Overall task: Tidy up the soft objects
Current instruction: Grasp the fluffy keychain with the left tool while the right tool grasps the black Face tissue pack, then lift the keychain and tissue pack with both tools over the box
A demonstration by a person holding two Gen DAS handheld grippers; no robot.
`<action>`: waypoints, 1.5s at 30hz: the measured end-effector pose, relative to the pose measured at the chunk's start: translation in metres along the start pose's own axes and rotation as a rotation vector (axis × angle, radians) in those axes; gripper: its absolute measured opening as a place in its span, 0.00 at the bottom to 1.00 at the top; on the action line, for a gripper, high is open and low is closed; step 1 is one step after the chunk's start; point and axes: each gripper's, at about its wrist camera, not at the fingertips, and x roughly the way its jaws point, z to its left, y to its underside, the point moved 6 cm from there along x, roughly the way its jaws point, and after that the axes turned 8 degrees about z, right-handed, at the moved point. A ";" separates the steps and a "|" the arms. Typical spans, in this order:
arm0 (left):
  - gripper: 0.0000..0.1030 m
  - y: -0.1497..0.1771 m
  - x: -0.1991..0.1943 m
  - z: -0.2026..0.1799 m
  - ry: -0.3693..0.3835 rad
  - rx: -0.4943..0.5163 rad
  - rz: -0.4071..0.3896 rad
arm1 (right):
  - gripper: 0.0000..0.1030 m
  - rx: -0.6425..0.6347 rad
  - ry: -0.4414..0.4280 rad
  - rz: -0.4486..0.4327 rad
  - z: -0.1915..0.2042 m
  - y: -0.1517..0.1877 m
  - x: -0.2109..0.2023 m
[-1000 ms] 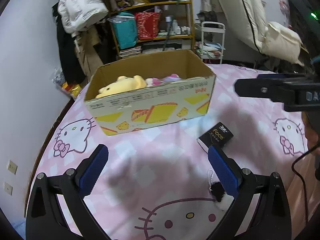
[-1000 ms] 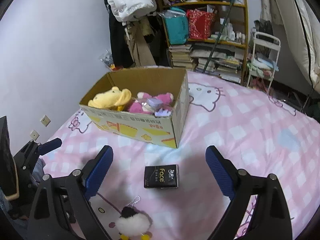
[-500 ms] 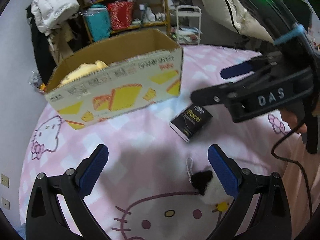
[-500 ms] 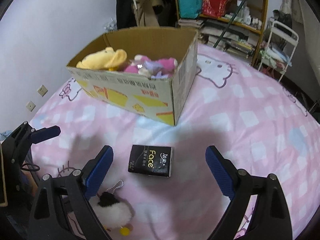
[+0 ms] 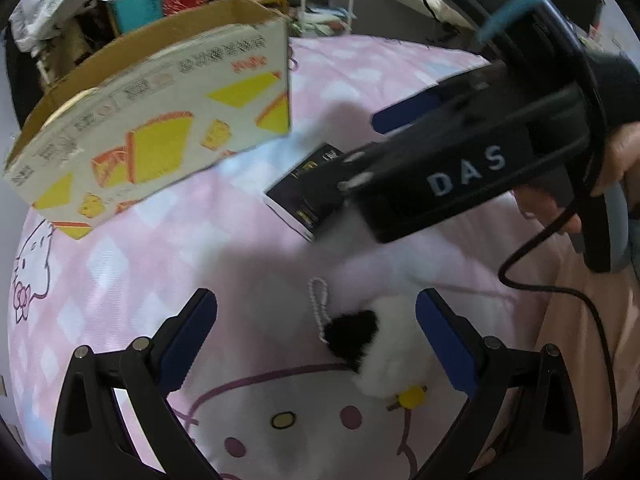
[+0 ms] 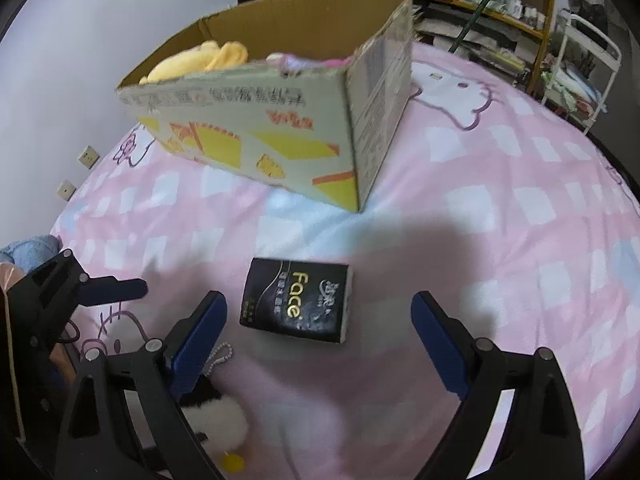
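Pink bed (image 6: 500, 208): cardboard box (image 6: 280, 140), tissue pack (image 6: 296, 304), plush keychain (image 5: 368, 344).

A box (image 6: 280, 128) holding plush toys (image 6: 200, 60) sits on the bed (image 6: 500, 240); a tissue pack (image 6: 296, 304) lies before it, a keychain plush (image 6: 216, 420) nearer still.

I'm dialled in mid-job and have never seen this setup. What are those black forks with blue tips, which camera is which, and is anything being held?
Each fork is a hand-held two-finger gripper with a camera behind its fingers. One picture looks along the left gripper, whose open jaws frame a black-and-white plush keychain. The other looks along the right gripper, open around a black tissue pack. Nothing is held. Both items lie on the pink bedspread, in front of a cardboard box holding plush toys. The big black device in the left view is the right gripper, in a person's hand.
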 end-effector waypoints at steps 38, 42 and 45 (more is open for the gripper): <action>0.33 0.010 0.015 -0.002 0.033 -0.035 0.066 | 0.68 -0.018 0.037 0.044 0.005 0.004 0.019; 0.31 0.012 0.014 0.016 0.035 -0.080 0.079 | 0.68 0.019 0.030 0.026 0.000 0.003 0.013; 0.30 0.012 0.013 0.021 0.037 -0.088 0.075 | 0.68 0.042 0.027 0.006 -0.003 0.002 0.007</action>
